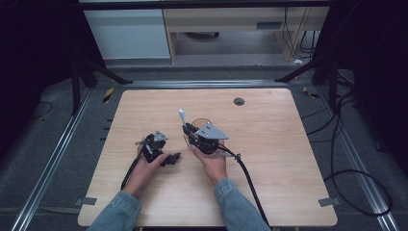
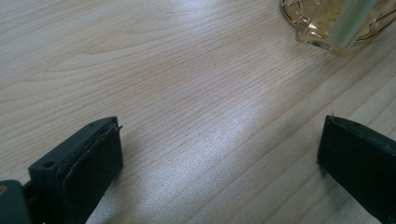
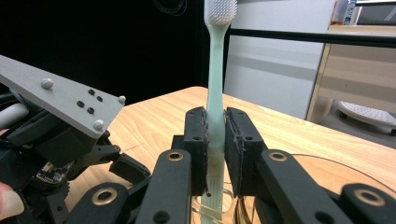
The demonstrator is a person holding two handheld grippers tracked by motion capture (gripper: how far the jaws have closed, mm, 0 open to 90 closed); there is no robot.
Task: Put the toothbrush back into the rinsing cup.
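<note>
My right gripper (image 1: 188, 130) (image 3: 215, 116) is shut on the pale green handle of a toothbrush (image 1: 182, 115) (image 3: 215, 84). The brush stands upright with its white bristle head on top. Its lower end reaches into a clear glass cup (image 1: 202, 122) (image 2: 317, 25) with a gold rim, which stands on the wooden table (image 1: 269, 144). My left gripper (image 1: 172, 158) (image 2: 219, 154) is open just above the bare tabletop, left of the cup, with nothing between its wide-apart jaws. The toothbrush handle (image 2: 352, 21) shows inside the cup in the left gripper view.
A round dark grommet (image 1: 239, 101) sits near the table's far edge. Black cables (image 1: 346, 173) lie on the floor to the right. A pale cabinet (image 1: 127, 33) and a wooden desk stand beyond the table.
</note>
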